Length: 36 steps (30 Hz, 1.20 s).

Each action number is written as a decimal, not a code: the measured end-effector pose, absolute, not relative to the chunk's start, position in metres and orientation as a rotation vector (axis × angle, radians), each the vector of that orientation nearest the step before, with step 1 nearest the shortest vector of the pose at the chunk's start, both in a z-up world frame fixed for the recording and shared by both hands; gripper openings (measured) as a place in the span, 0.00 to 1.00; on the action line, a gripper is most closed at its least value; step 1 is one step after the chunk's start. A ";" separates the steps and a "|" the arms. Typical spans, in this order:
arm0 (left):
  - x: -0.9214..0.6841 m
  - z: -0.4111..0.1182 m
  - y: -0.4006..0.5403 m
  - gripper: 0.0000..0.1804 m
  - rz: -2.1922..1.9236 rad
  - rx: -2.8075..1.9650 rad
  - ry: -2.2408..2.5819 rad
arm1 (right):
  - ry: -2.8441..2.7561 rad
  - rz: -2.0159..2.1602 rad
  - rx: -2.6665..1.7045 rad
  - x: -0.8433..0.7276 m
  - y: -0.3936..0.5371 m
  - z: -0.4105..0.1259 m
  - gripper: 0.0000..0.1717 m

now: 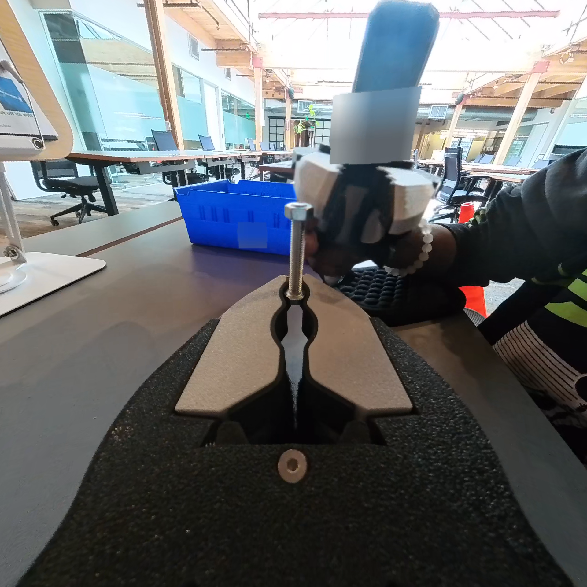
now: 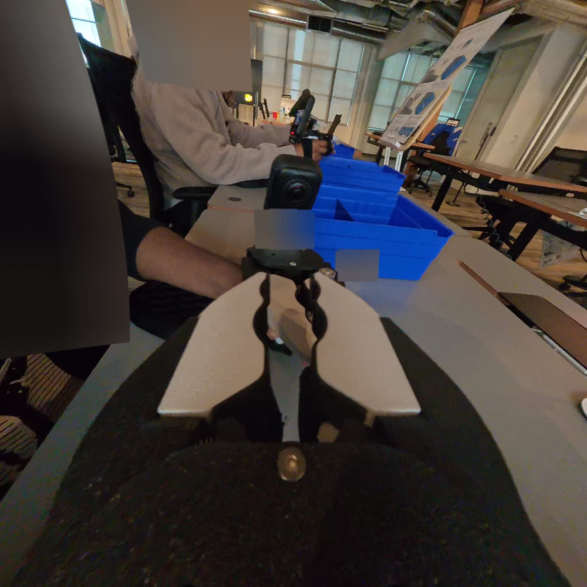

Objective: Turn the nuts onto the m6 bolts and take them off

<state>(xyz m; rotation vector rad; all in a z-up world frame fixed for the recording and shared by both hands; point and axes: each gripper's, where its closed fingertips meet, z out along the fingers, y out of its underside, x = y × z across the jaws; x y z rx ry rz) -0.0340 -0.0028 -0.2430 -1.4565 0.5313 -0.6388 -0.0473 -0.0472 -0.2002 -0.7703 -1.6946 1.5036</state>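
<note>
Steel bolt [image 1: 297, 251] upright w/ nut [image 1: 298, 211]

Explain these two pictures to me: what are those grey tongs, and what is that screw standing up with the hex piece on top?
No robot here: a person holds a handheld gripper in each hand, each carrying a camera looking along its fingers. The left gripper clamps a silver bolt upright, a nut at its top. The right gripper, seen in its own view, stands open, empty, facing the left one. A blue bin sits on the grey table.
</note>
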 end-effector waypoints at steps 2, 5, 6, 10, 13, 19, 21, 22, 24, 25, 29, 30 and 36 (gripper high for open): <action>-0.034 -0.243 -0.003 0.02 -0.639 -1.457 0.531 | -1.687 1.527 -0.772 -0.045 -0.046 -0.198 0.10; -0.034 -0.243 -0.003 0.02 -0.638 -1.457 0.533 | -1.653 1.518 -0.802 -0.050 -0.041 -0.198 0.19; -0.034 -0.243 -0.003 0.02 -0.638 -1.457 0.533 | -1.649 1.509 -0.812 -0.052 -0.040 -0.199 0.24; -0.034 -0.243 -0.003 0.02 -0.639 -1.457 0.532 | -1.685 1.503 -0.805 -0.052 -0.045 -0.202 0.23; -0.034 -0.243 -0.003 0.02 -0.640 -1.457 0.530 | -1.685 1.525 -0.769 -0.046 -0.046 -0.199 0.10; -0.034 -0.243 -0.003 0.02 -0.639 -1.457 0.534 | -1.644 1.497 -0.814 -0.054 -0.039 -0.201 0.28; -0.034 -0.243 -0.003 0.02 -0.640 -1.458 0.535 | -1.676 1.499 -0.805 -0.053 -0.044 -0.203 0.27; -0.034 -0.243 -0.003 0.02 -0.640 -1.457 0.534 | -1.680 1.501 -0.791 -0.052 -0.045 -0.203 0.21; -0.034 -0.243 -0.003 0.02 -0.641 -1.456 0.529 | -1.678 1.529 -0.761 -0.047 -0.047 -0.199 0.10; -0.034 -0.243 -0.003 0.02 -0.641 -1.457 0.530 | -1.672 1.544 -0.767 -0.046 -0.046 -0.197 0.09; -0.034 -0.243 -0.003 0.02 -0.639 -1.457 0.536 | -1.637 1.509 -0.820 -0.054 -0.038 -0.200 0.26; -0.034 -0.243 -0.003 0.02 -0.640 -1.457 0.535 | -1.648 1.502 -0.828 -0.055 -0.039 -0.202 0.29; -0.034 -0.243 -0.003 0.02 -0.639 -1.457 0.533 | -1.682 1.523 -0.770 -0.048 -0.046 -0.200 0.11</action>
